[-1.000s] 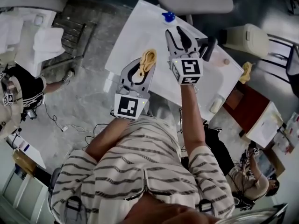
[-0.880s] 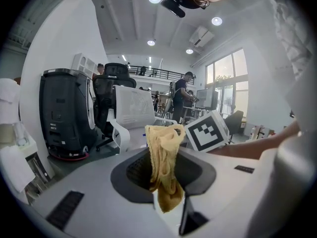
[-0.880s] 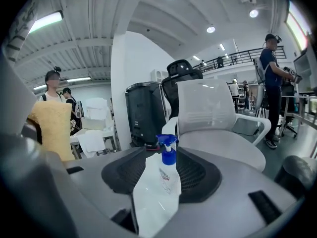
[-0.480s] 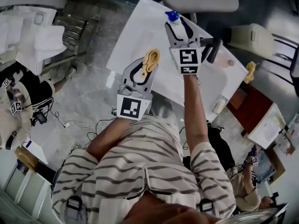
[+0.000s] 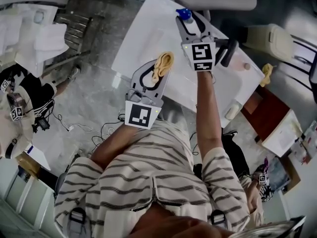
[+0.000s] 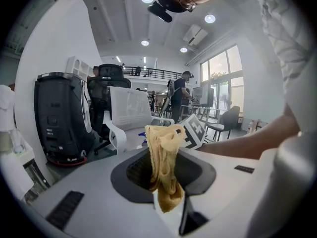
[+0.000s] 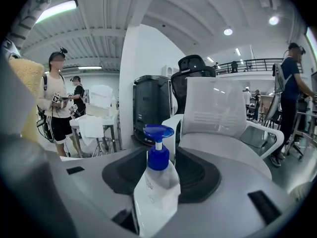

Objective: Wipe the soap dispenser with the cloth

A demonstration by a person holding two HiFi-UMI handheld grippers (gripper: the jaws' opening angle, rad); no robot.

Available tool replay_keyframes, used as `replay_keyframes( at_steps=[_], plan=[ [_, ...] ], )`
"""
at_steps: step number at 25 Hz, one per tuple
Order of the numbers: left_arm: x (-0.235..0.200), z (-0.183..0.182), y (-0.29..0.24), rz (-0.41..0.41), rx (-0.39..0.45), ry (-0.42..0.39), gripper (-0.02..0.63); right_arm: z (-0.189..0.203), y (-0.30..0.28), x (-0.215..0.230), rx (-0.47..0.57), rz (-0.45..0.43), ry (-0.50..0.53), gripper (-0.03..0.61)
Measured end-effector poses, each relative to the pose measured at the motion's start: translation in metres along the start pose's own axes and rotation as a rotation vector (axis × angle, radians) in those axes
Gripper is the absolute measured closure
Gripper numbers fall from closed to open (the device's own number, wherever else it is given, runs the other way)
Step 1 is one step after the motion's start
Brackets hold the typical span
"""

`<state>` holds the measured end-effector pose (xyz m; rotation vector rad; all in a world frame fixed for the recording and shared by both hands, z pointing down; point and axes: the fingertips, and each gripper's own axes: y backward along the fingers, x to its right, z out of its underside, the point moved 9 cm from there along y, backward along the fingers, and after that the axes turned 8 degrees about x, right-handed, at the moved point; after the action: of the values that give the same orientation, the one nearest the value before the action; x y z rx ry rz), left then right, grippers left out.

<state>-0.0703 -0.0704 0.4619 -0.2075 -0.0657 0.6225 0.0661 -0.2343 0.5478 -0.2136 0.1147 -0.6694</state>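
Operator in a cream, dark-striped short-sleeved shirt (image 5: 148, 177), zip pocket at the chest. The left gripper (image 5: 162, 66) and right gripper (image 5: 190, 23) are pale grey with black-lined jaws, each carrying a white cube (image 5: 141, 115) printed with black square markers.

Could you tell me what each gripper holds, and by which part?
The left gripper pinches the yellow cloth by its bunched middle. The right gripper, jaws just closing, flanks the soap dispenser at its body; whether it grips cannot be told.
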Motion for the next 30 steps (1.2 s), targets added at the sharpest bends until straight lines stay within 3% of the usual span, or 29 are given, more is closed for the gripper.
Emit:
replay_keyframes(
  at_steps=[13, 23, 26, 30],
  plan=[
    [0.001, 0.001, -0.001, 0.003, 0.004, 0.003, 0.517, 0.003, -0.003, 0.006, 0.018, -0.079, -0.005, 0.449],
    [-0.008, 0.006, 0.003, -0.039, 0.001, 0.057, 0.517, -0.001, 0.003, 0.007, 0.01, -0.07, -0.095, 0.451],
    [-0.01, 0.004, 0.004, -0.051, 0.022, 0.063, 0.517, -0.008, 0.01, 0.007, 0.032, -0.072, -0.15, 0.451],
    [-0.015, -0.005, 0.011, -0.076, 0.058, 0.061, 0.517, -0.032, 0.013, -0.009, 0.052, -0.109, -0.131, 0.451]
  ],
)
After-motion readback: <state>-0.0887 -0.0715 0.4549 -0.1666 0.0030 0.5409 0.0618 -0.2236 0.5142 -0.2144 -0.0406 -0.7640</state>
